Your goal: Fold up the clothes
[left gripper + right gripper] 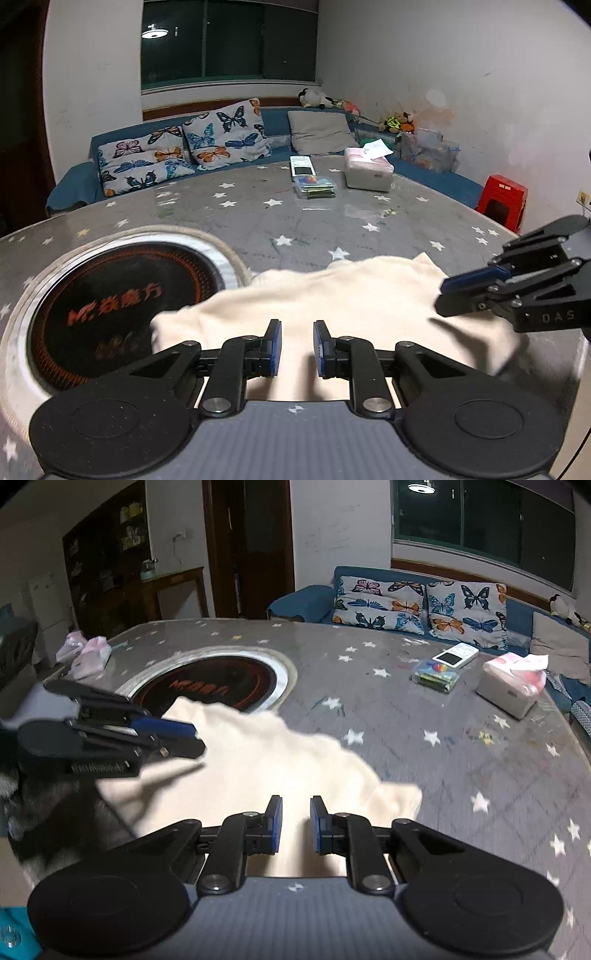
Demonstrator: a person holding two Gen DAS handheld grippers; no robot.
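Observation:
A cream cloth (pixel 332 299) lies bunched on the grey star-patterned table; it also shows in the right wrist view (pixel 258 768). My left gripper (pixel 297 349) is open, its jaws apart just above the cloth's near edge, holding nothing. My right gripper (pixel 296 825) is also open and empty over the cloth's near right part. The right gripper shows in the left wrist view (pixel 448 299) at the cloth's right end. The left gripper shows in the right wrist view (pixel 197 740) at the cloth's left end.
A round black induction cooktop (pixel 122 302) is set into the table left of the cloth. A tissue box (pixel 368 170), a remote (pixel 303 168) and a small plastic case (pixel 316 186) lie at the far side. A blue sofa with butterfly cushions (pixel 184 147) stands beyond. A red stool (pixel 504 199) is at the right.

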